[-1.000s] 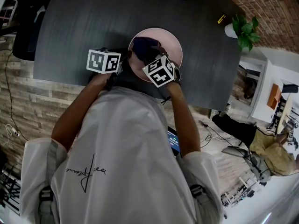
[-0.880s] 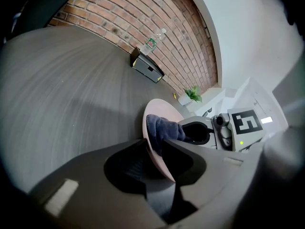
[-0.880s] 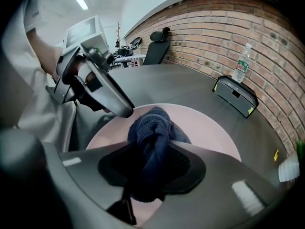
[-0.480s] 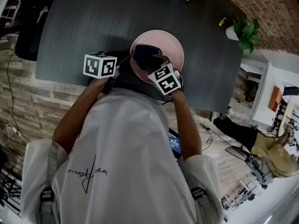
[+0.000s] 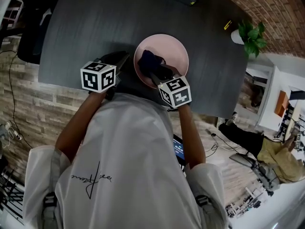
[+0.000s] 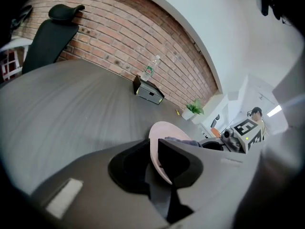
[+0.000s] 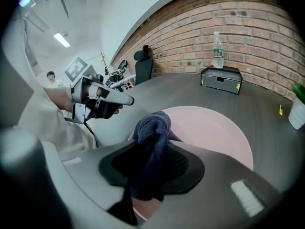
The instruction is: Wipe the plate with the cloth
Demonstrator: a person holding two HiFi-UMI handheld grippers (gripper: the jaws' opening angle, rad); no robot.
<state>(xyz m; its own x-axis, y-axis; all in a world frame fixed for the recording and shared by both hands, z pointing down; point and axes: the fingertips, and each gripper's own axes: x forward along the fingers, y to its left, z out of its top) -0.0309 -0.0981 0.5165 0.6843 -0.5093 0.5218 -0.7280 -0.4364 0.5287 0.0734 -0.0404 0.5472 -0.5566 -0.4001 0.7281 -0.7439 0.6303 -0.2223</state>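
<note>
- On the grey table (image 5: pixel 86 27), near the edge by the person (image 5: pixel 124 166), lies the pink plate (image 5: pixel 174 51).
- The right gripper (image 7: pixel 152 168) pinches the dark blue cloth (image 7: pixel 151 128) in a bunch between its pads. A wad stands out past the jaw tips and a tail hangs out behind the pads.
- In the head view the cloth is over the plate's left half. Whether it touches the surface or hangs just above it, I cannot tell.
- The left gripper (image 6: pixel 153 159) has the plate's left rim between its pads, one pad on each face. Its jaws have just been closing and now grip the rim.
- In the left gripper view the plate shows nearly edge-on, with the cloth just past the right-hand pad.
- Compared with a second ago, the right marker cube (image 5: pixel 175 91) sits nearer the person, at the plate's near rim. Before, it overlapped the plate more. It also shows other faces.
- The left marker cube (image 5: pixel 98 76) has likewise come back toward the person and a little to the left in the head view.
- The cloth keeps about the same spot on the plate but looks more tightly bunched.
</note>
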